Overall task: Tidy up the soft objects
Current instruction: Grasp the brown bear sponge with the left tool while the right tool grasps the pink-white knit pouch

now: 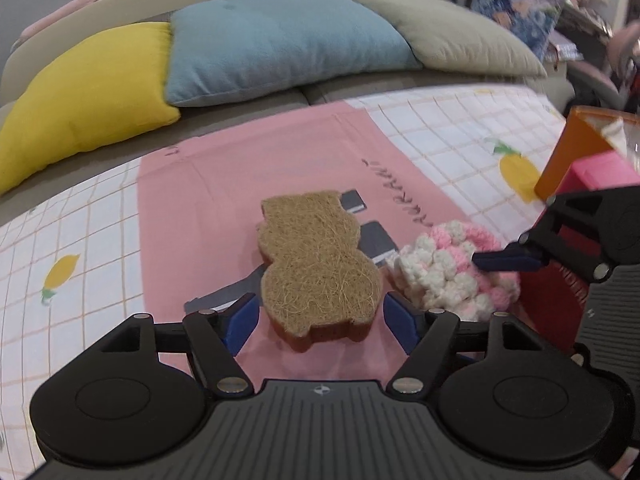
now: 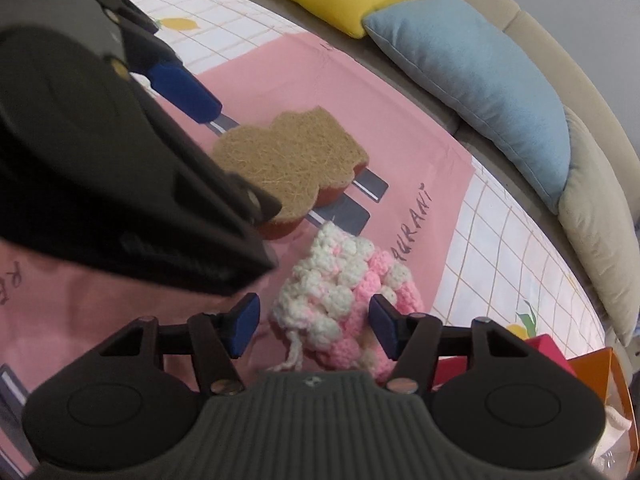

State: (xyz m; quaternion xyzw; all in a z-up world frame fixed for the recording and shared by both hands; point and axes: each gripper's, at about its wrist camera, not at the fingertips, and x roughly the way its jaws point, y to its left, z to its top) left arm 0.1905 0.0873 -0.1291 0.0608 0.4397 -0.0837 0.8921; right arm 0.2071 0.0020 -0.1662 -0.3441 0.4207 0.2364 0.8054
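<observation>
A brown, fibre-topped sponge (image 1: 316,264) shaped like a figure lies flat on the pink cloth (image 1: 200,200). My left gripper (image 1: 320,320) is open, its blue pads standing on either side of the sponge's near end with a thin gap each side. To the right of the sponge lies a pink-and-white crocheted piece (image 2: 336,288). My right gripper (image 2: 314,320) is open around it; the left pad is clear of the yarn, the right pad is at its edge. In the right wrist view the sponge (image 2: 288,152) is partly hidden behind the left gripper's body.
An orange box (image 1: 576,148) and a pink box (image 1: 600,172) stand at the right edge. Behind the cloth, a yellow pillow (image 1: 80,100), a blue pillow (image 1: 280,44) and a beige pillow (image 1: 460,36) lean on the sofa back. The two grippers are close side by side.
</observation>
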